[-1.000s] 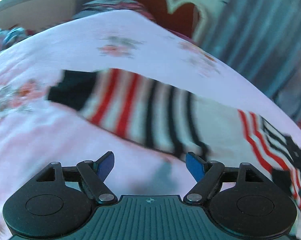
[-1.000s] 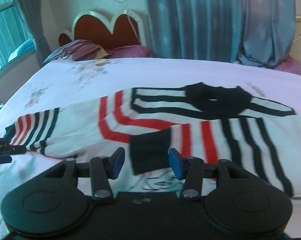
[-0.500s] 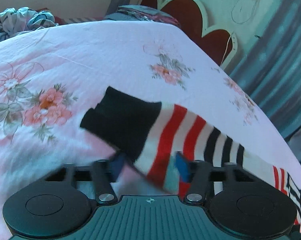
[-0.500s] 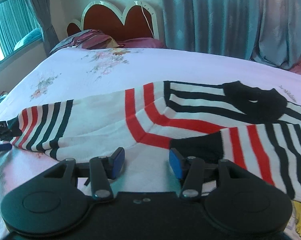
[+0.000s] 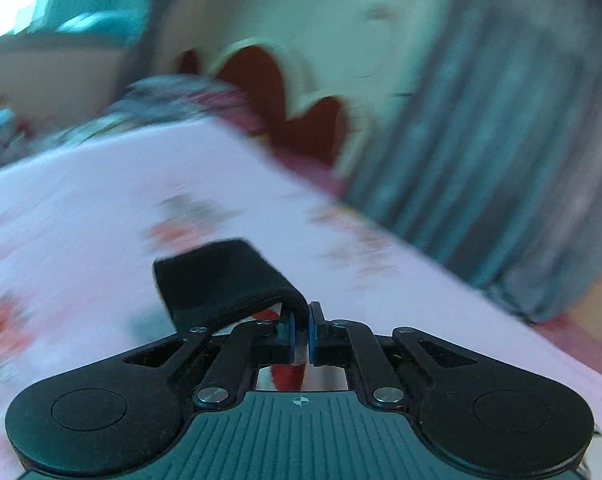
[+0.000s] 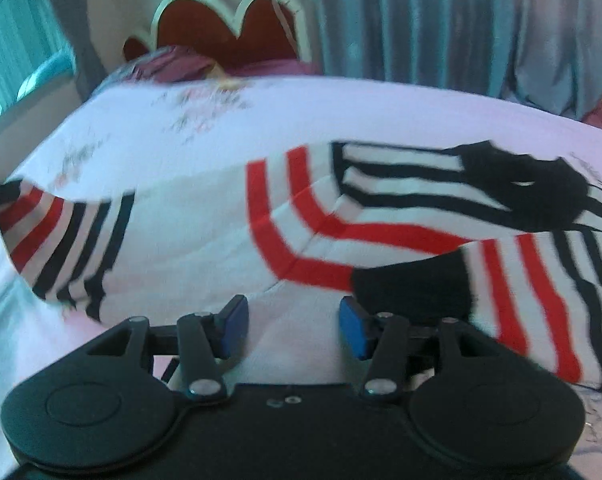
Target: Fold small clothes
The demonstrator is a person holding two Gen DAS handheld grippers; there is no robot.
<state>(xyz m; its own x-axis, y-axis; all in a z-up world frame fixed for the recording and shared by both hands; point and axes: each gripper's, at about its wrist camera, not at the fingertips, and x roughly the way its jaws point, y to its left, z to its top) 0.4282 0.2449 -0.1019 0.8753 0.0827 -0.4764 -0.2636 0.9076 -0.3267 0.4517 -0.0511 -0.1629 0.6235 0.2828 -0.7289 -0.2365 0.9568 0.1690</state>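
A small white sweater (image 6: 205, 240) with red and black stripes lies spread on the bed. Its left sleeve rises off the sheet at the far left of the right wrist view. My left gripper (image 5: 299, 334) is shut on that sleeve, pinching the cloth just behind the black cuff (image 5: 221, 276), which flops forward over the fingers. My right gripper (image 6: 293, 326) stands open low over the sweater's white body. The folded-in right sleeve's black cuff (image 6: 413, 284) lies just right of the right fingertip, not between the pads. The black collar (image 6: 521, 188) sits at the far right.
The bed sheet (image 6: 261, 120) is pale pink with flower prints. A red scalloped headboard (image 6: 221, 32) and pillows (image 6: 173, 68) stand at the far end. Grey-blue curtains (image 6: 441, 20) hang behind the bed, and a window (image 6: 9, 52) is on the left.
My left gripper closed on the left sleeve near its cuff and lifted it off the sheet. My right gripper let go of the right sleeve's cuff and shifted left over the sweater's body.
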